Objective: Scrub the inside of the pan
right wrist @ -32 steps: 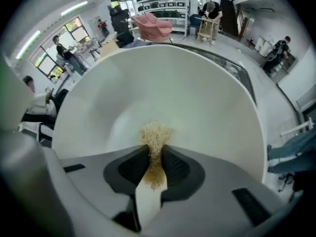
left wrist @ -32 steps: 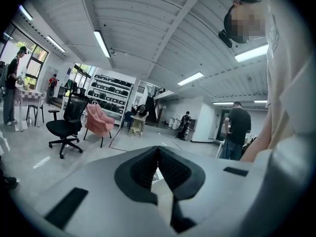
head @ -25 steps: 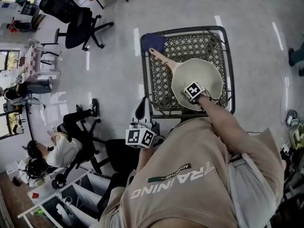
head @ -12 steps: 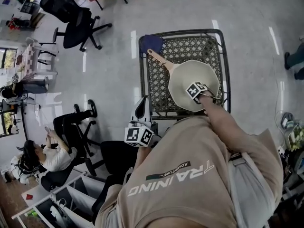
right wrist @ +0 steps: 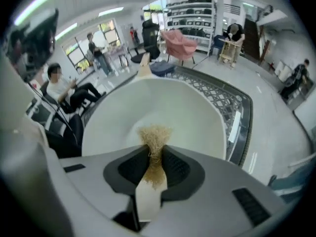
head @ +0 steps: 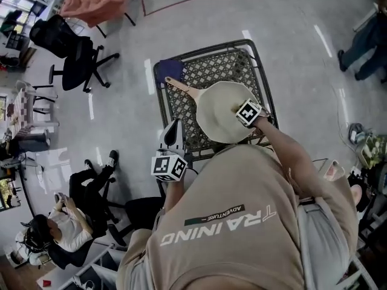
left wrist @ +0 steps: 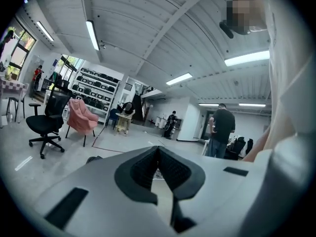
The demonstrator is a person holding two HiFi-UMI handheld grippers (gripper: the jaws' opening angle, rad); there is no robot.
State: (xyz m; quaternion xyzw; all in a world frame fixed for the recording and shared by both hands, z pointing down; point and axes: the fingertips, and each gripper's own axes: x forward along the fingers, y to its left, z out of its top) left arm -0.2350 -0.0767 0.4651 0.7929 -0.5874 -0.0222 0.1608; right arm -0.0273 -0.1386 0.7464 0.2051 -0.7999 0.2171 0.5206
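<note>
A tan fibrous tuft [right wrist: 155, 134] is clamped in the right gripper [right wrist: 156, 152] over the pale round pan [right wrist: 192, 107]; the left gripper [left wrist: 159, 154] is closed, empty (unheld, the pan could be shoved aside).

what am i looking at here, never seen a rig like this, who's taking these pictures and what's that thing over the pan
There is no robot here: a person holds a hand-held gripper in each hand. The head view comes from a camera on the person's head, looking steeply down. The other two views come from cameras riding on each gripper, looking along its fingers. On the black metal mesh table lies a cream round pan with a tan handle, with a dark blue cloth at the far corner. The right gripper is over the pan, its fingers shut on a tuft of straw-coloured scrubbing fibre. The left gripper points out across the room, fingers together with nothing between them.
</note>
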